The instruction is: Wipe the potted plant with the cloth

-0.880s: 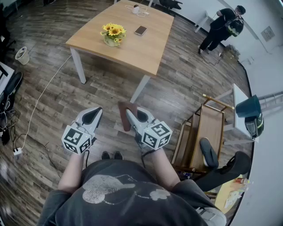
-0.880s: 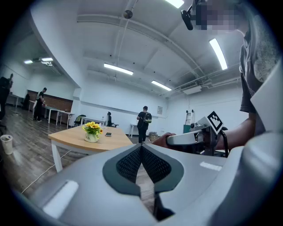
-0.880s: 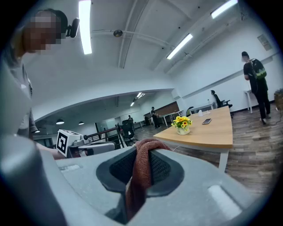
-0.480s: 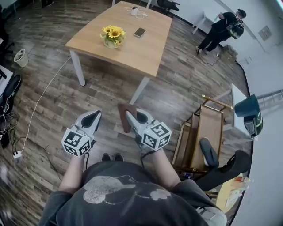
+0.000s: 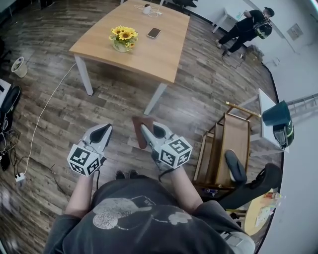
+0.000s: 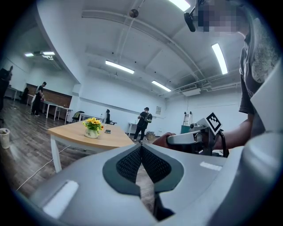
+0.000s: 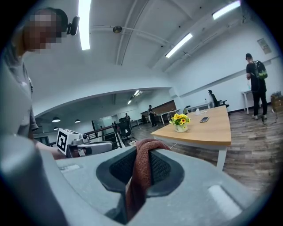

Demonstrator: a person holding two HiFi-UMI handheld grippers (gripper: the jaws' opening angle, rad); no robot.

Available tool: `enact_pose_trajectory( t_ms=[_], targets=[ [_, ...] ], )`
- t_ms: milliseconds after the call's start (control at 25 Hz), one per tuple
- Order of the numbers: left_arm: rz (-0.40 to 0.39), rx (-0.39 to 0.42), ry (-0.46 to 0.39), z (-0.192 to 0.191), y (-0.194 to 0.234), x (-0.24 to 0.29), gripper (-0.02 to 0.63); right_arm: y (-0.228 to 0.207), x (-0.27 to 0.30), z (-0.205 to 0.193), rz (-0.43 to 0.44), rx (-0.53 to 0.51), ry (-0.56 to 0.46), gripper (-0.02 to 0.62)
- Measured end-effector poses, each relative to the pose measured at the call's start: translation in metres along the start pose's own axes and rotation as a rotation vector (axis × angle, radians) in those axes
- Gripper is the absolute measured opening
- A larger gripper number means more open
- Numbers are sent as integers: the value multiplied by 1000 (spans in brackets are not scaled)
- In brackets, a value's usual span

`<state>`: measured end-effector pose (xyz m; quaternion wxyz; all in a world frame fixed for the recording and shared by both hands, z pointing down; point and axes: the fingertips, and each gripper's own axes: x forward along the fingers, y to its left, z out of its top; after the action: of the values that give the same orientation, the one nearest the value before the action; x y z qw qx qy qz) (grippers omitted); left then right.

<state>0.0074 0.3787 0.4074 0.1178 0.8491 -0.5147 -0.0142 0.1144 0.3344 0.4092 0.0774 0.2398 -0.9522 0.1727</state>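
A potted plant with yellow flowers in a pale pot stands on the wooden table well ahead of me; the same potted plant shows small and far in the right gripper view, and as the potted plant in the left gripper view. My right gripper is shut on a reddish-brown cloth, which hangs from between its pads; the cloth fills the jaw gap there. To its left, my left gripper is shut with nothing in it. Both are held level over the floor, short of the table.
A phone and a white cable with a small object lie on the table. A wooden cart stands to the right. A person stands at the back right. A white cord runs across the floor at left.
The table and plant have shifted slightly up and left in the head view as I step nearer. Both grippers keep their pose, the right still holding the cloth.
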Motion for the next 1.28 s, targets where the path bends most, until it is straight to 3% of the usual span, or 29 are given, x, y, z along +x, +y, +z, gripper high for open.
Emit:
enact_pose_trajectory(
  t_ms=[520,1000,1280],
  targets=[
    [-5,-11,-1,-4,27,19,17,-33,24,0,-4,19,4,43],
    [142,12,-42,29,92,115,17,-147,87,62,56,43,-38,43],
    [182,4,-41,36,110,173,17,-203,104,83,87,52,-29,43]
  ],
)
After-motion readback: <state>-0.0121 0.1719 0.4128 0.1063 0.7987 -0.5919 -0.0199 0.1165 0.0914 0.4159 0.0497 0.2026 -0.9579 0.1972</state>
